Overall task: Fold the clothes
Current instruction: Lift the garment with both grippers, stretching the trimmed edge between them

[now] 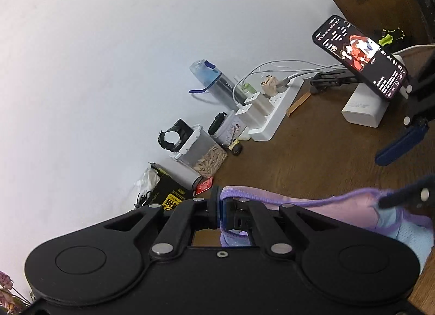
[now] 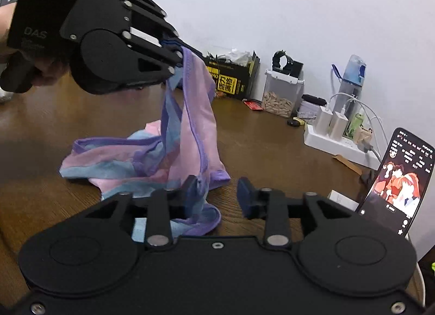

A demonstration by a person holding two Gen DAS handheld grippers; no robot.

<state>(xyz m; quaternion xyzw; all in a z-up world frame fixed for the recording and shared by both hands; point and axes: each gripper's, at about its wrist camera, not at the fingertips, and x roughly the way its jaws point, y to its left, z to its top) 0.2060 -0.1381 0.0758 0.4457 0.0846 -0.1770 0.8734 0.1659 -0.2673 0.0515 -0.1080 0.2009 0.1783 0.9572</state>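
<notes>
A small pink and light-blue garment (image 2: 190,130) with purple trim hangs partly lifted over the brown wooden table (image 2: 272,146). My left gripper (image 2: 176,51) is shut on its purple hem, and from there the cloth drapes down to the tabletop. In the left wrist view the trim is pinched between the left gripper's (image 1: 221,206) pads, and the garment (image 1: 326,211) stretches off to the right. My right gripper (image 2: 218,190) stands open at the garment's near edge. Cloth lies beside and under its left finger, but the pads do not press on it. A hand holds the left gripper.
Along the white wall stand a black and yellow box (image 2: 231,75), a clear container of seeds (image 2: 280,97), a water bottle (image 2: 350,81) and a white power strip (image 2: 334,141) with chargers and cables. A lit phone (image 2: 397,179) leans on a stand at the right.
</notes>
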